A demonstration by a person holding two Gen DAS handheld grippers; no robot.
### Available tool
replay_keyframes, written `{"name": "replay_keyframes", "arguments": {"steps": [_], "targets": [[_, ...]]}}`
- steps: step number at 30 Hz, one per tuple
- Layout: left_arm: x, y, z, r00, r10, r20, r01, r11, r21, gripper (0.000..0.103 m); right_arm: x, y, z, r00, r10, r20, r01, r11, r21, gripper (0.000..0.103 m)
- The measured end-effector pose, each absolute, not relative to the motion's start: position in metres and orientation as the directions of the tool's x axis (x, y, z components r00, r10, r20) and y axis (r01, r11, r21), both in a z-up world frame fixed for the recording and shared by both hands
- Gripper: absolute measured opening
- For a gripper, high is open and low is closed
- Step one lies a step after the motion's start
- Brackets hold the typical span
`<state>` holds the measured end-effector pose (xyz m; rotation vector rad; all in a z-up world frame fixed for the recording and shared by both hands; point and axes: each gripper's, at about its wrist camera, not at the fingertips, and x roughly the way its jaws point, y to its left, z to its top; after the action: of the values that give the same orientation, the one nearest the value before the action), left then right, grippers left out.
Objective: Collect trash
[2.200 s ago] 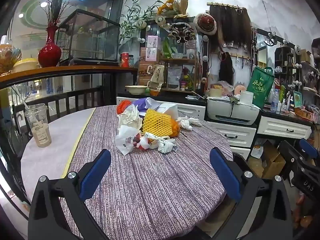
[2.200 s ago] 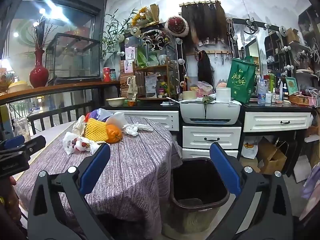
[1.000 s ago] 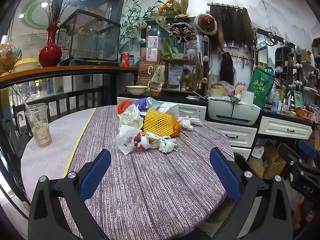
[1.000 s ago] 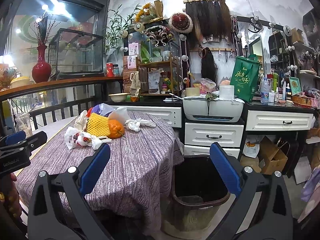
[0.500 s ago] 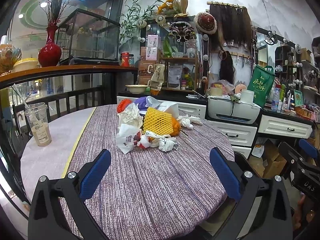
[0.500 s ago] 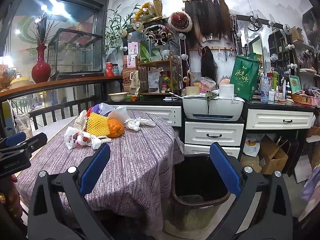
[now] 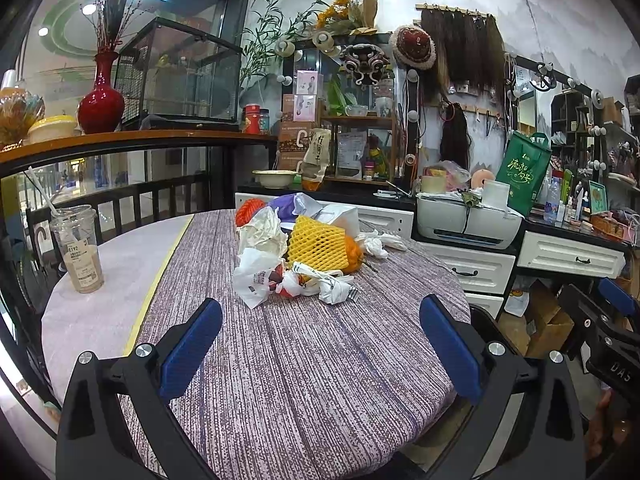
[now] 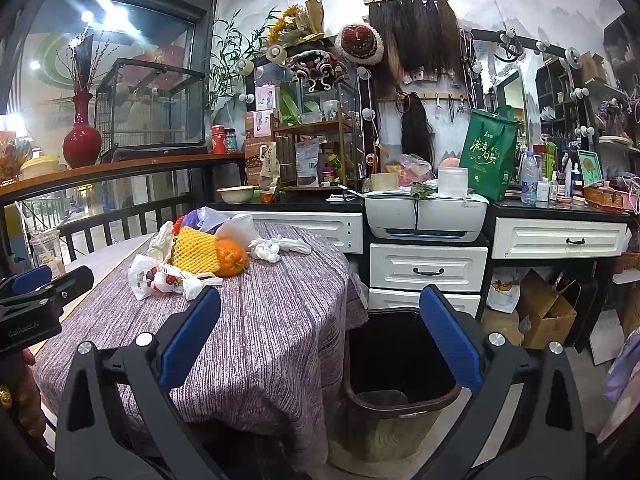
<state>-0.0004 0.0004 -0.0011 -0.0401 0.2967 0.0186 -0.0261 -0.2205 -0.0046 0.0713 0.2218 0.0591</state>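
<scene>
1. The left gripper hangs over the near part of the round table; its jaws are spread wide, with nothing between the blue pads.
2. The right gripper is off the table's right edge, above the bin; its jaws are spread wide too and hold nothing.
3. The trash sits in a heap at the table's far middle, well apart from both grippers.
4. Nearest in the heap is a crumpled white bag with red print, and just right of it lie white wrappers.
5. Behind them is a yellow net with an orange touching its right side.
6. Crumpled white paper lies left of the net; farther back are a purple bag and something red-orange, too hidden to name.
7. A white glove lies alone on the far right of the cloth.
8. A plastic cup with a straw and some pale drink stands upright at the table's left edge, on the bare part beside the striped cloth.
9. The bin is dark and open, on the floor just beside the hanging cloth, with something pale in its bottom.
10. Behind the table a printer sits on white drawers, with a green bag to its right.
</scene>
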Motion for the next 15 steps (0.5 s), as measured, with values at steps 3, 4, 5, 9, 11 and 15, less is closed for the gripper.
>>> {"name": "replay_keyframes", "arguments": {"steps": [3,4,5,9,11,15], "targets": [[0.0000,0.0012,-0.0021,0.956,0.012,-0.294,-0.023,0.999,-0.036,0.098,-0.0261,-0.2208,-0.0045,0.974,0.067,-0.217,-0.051,0.996,0.079,0.098],[0.0006,0.0015,-0.0028,0.956,0.012,-0.294,-0.024,0.999,-0.035,0.098,-0.0263,-0.2210,-0.0046,0.974,0.067,-0.216,-0.051,0.995,0.080,0.098],[0.0008,0.0014,-0.0027,0.956,0.011,-0.294,-0.023,0.999,-0.036,0.098,-0.0260,-0.2208,-0.0044,0.974,0.068,-0.217,-0.052,0.996,0.078,0.098],[0.0009,0.0016,-0.0030,0.955,0.011,-0.297,-0.023,0.999,-0.039,0.098,-0.0261,-0.2207,-0.0047,0.974,0.068,-0.217,-0.052,0.996,0.079,0.098],[0.0016,0.0022,-0.0040,0.954,0.011,-0.299,-0.024,0.999,-0.039,0.098,-0.0260,-0.2206,-0.0047,0.974,0.067,-0.218,-0.051,0.996,0.077,0.098],[0.0032,0.0027,-0.0066,0.954,0.013,-0.300,-0.025,0.999,-0.038,0.098,-0.0262,-0.2207,-0.0049,0.974,0.067,-0.217,-0.051,0.996,0.078,0.098]]}}
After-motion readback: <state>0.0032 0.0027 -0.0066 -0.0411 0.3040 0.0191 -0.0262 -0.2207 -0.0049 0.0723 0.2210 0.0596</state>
